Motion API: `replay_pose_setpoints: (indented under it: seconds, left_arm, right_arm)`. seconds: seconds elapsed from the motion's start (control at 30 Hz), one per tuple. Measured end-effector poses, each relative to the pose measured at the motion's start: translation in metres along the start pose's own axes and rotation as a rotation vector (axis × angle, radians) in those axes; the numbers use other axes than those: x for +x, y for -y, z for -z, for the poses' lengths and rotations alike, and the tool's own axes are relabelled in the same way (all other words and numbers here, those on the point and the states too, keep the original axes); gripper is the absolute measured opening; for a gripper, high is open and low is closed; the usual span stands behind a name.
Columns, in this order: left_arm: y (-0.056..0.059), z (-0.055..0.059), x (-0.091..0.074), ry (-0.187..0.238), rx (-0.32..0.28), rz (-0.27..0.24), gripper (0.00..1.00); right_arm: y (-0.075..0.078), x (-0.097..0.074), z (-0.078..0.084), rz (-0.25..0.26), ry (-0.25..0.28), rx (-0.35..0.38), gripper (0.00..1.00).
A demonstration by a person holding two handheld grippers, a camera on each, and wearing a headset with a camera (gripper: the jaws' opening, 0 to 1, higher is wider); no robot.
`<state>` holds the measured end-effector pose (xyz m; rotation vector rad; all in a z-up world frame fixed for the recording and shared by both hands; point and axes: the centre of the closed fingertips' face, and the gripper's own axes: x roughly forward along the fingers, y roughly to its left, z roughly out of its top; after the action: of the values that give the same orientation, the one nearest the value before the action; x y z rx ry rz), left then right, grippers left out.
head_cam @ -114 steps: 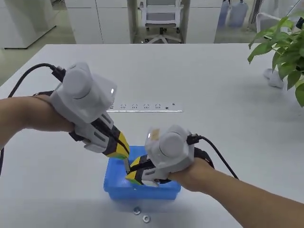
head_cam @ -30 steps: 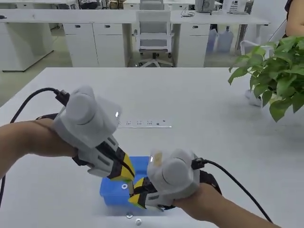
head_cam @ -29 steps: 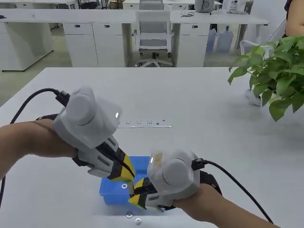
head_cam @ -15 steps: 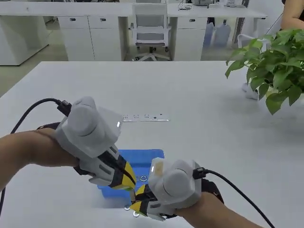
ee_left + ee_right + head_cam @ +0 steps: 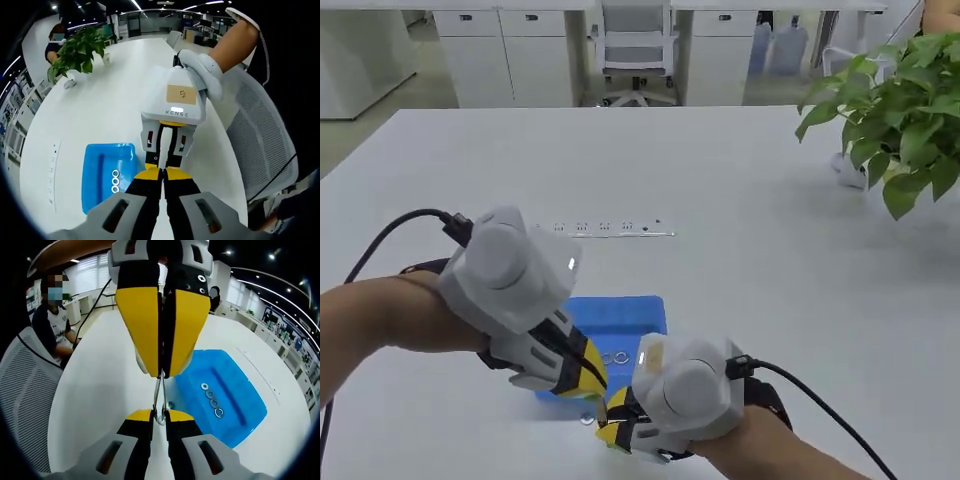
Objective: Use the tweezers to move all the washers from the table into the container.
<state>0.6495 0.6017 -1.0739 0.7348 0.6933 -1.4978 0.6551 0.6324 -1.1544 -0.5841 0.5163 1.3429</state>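
A shallow blue plastic container (image 5: 620,315) sat on the white counter (image 5: 750,200), close in front of the person. A short row of flat metal ring washers (image 5: 615,357) lay inside it, near its near wall; the right gripper view showed four of them in a line. One more small washer (image 5: 585,420) lay on the counter just outside that wall.

The two grippers met tip to tip just beside this loose washer. The left gripper (image 5: 588,375) had its yellow fingers pressed together on one end of the slim metal tweezers (image 5: 160,397). The right gripper (image 5: 613,428) had its fingers closed around the other end, the thin arms of the tweezers passing between them.

A white power strip (image 5: 605,230) lay farther back on the counter, and a green leafy plant (image 5: 900,100) stood at the far right.
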Motion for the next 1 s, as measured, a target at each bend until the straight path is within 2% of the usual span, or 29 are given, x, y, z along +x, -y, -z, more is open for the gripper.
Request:
replay_pose_setpoints:
  seconds: [0.3,0.5,0.63,1.0]
  left_arm:
    - [-0.0024,0.0045,0.0038,-0.003,0.0,-0.001,0.05]
    - [-0.0036,0.0042,0.0034,-0.002,-0.002,0.002,0.05]
    - [-0.0042,0.003,0.0042,0.006,-0.006,0.006,0.05]
    - [-0.0032,0.0025,0.0041,0.009,-0.009,0.007,0.05]
  right_arm:
    - [0.0019,0.004,0.0046,0.002,-0.005,0.002,0.11]
    - [0.0019,0.0044,0.0041,-0.005,0.004,0.015,0.11]
    - [0.002,0.0045,0.0049,-0.012,0.005,0.051,0.1]
    - [0.0017,0.0046,0.0053,-0.016,0.005,0.065,0.09]
